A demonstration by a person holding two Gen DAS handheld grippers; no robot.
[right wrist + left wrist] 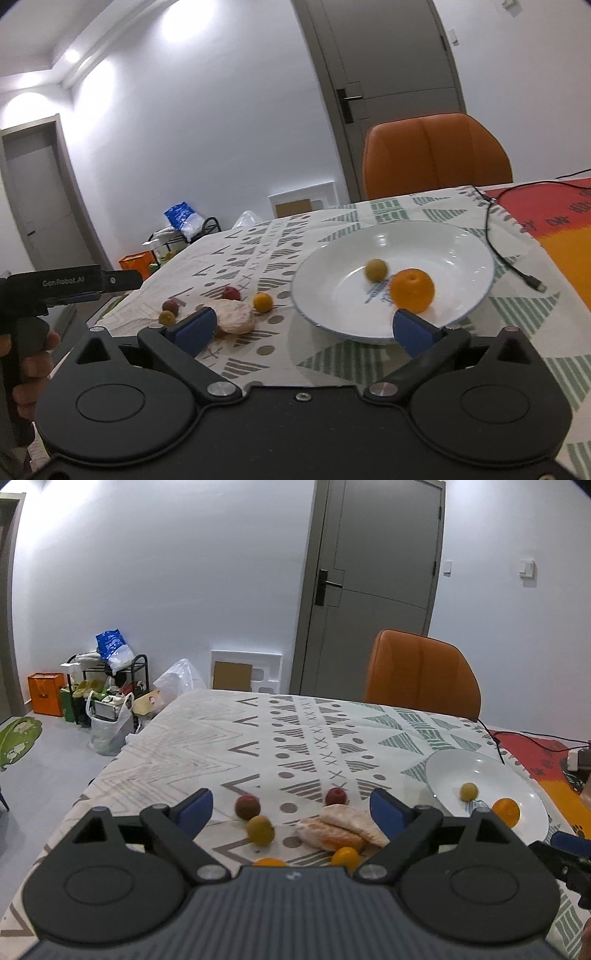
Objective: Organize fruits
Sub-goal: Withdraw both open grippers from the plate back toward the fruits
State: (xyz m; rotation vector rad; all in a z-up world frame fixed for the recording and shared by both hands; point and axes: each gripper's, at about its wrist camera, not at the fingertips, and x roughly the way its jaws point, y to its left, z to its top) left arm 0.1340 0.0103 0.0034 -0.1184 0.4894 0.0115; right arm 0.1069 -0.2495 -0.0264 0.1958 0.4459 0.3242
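Both grippers, left (291, 808) and right (303, 328), fingers wide, empty. Peeled orange (341, 829) on bench: soft, likely squashes. Grip lightly across its broad sides.

The only text that reads clearly is "GenRobot.AI", in pale letters on the black body of the left gripper (70, 282), far to the left of the white plate (476, 258). To the right of this plate, the red and orange cloth (554, 221) has dark printed letters, but they are too distorted to read.
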